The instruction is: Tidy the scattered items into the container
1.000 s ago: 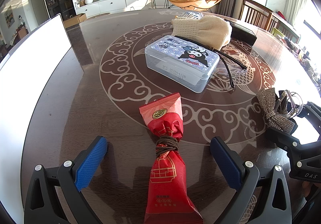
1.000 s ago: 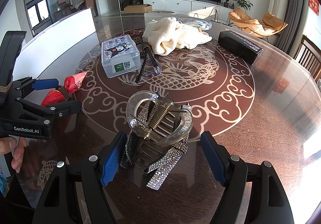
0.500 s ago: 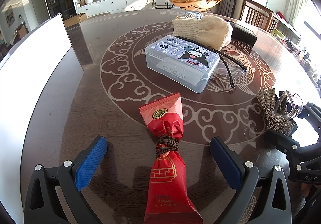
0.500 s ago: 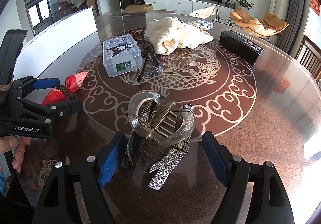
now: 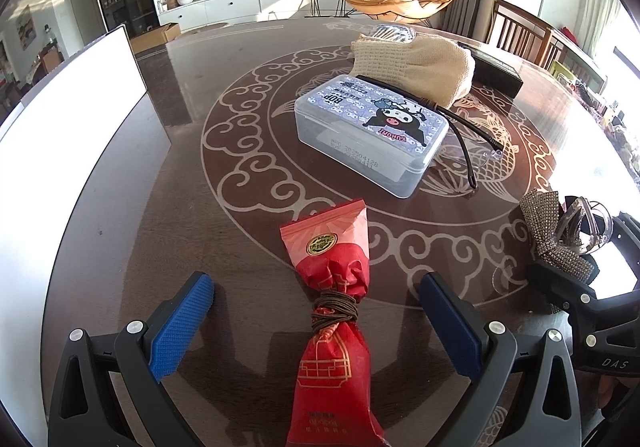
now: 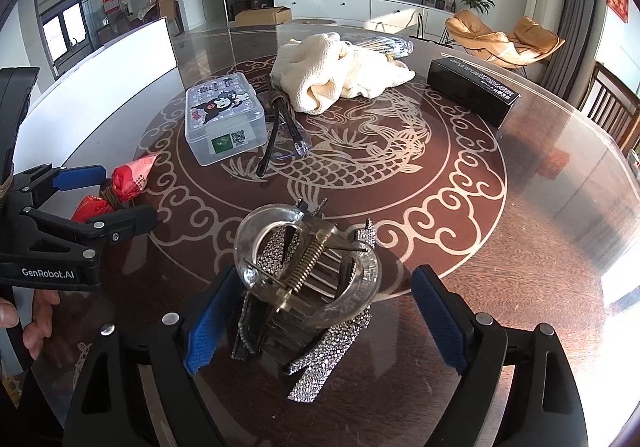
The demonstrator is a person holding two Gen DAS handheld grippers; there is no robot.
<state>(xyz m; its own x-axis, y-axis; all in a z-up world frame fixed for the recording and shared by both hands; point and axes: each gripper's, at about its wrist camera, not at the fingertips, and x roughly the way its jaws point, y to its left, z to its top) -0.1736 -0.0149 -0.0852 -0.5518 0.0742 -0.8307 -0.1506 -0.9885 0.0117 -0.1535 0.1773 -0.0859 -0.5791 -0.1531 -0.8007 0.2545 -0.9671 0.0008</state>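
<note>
red paper-wrapped snack packet, tied at its waist with brown cord, lies flat on the dark wooden table with pale scroll and fish inlay, running lengthwise between the fingers of the left tool. left tool spread wide, blue pads clear of the packet on both sides, nothing gripped. right wrist view shows the same packet between that tool's fingers.

clear acrylic hair claw with rhinestone bow and metal spring stands between the fingers of the right tool. right tool also apart; left pad close beside the clip, whether touching cannot tell; right pad stands off it. from the left wrist view the clip sits off to that tool's right, by the right tool's dark frame.

ahead of the left tool: clear lidded plastic box with cartoon sticker, lid closed. black-framed glasses just beyond and right of the box, touching or nearly so. cream knitted cloth further ahead. black rectangular carton far ahead-right of the right tool. white panel along the table's left side.
</note>
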